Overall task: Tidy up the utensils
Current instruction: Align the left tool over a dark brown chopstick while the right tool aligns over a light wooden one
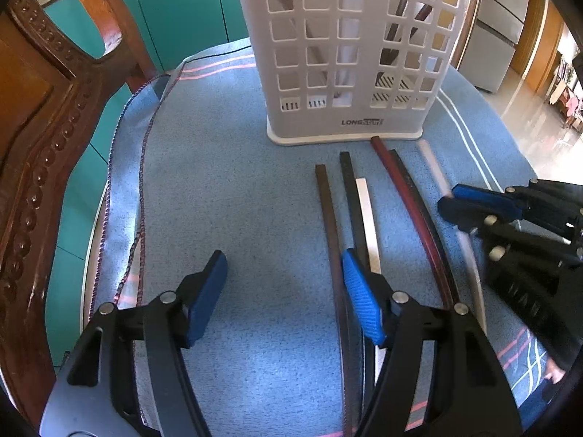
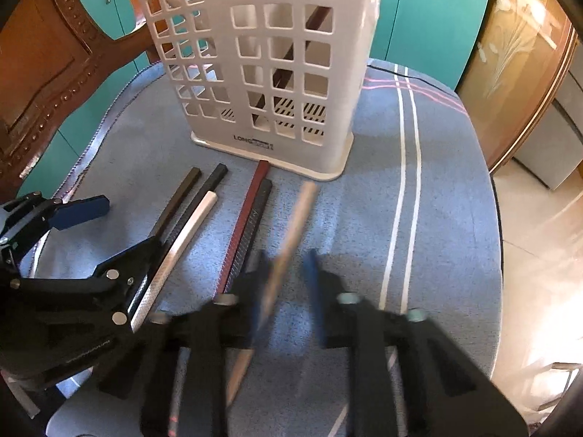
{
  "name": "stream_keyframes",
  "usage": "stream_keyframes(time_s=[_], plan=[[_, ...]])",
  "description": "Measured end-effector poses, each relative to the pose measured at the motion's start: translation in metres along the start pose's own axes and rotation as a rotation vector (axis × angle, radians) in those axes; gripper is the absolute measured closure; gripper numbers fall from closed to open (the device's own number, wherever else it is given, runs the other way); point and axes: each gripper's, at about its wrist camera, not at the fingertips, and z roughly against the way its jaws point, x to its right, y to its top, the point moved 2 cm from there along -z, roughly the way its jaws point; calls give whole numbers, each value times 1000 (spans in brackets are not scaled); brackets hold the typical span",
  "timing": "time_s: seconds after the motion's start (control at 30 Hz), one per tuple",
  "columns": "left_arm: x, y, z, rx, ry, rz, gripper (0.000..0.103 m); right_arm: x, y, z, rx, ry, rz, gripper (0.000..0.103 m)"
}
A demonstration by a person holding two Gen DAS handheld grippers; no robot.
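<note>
Several chopsticks lie side by side on the blue cloth [image 1: 237, 189] in front of a white slotted utensil holder [image 1: 346, 54], [image 2: 269, 65]: brown [image 1: 328, 215], black [image 1: 348, 182], white [image 1: 368, 218], red [image 1: 397, 185] and another black one [image 1: 410, 178]. My left gripper [image 1: 284, 291] is open over the cloth, its right finger [image 1: 360, 298] above the black stick and the brown stick just inside it. My right gripper [image 2: 284, 291], blurred in its own view, is shut on a pale chopstick [image 2: 291, 233], [image 1: 433, 171]. The holder has dark sticks standing inside.
A carved wooden chair back [image 1: 47, 109] stands at the left edge of the round table. Teal cabinets [image 2: 430, 25] are behind the holder. The cloth's white stripes [image 2: 404, 167] run along the right side. The left gripper [image 2: 120, 233] shows at the left of the right wrist view.
</note>
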Motion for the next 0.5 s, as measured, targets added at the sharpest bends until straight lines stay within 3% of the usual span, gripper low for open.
stream_keyframes(time_s=[0.2, 0.5], plan=[[-1, -1, 0, -1, -2, 0, 36, 23, -2, 10, -12, -5, -7, 95], [-1, -2, 0, 0, -1, 0, 36, 34, -4, 10, -19, -18, -3, 93]])
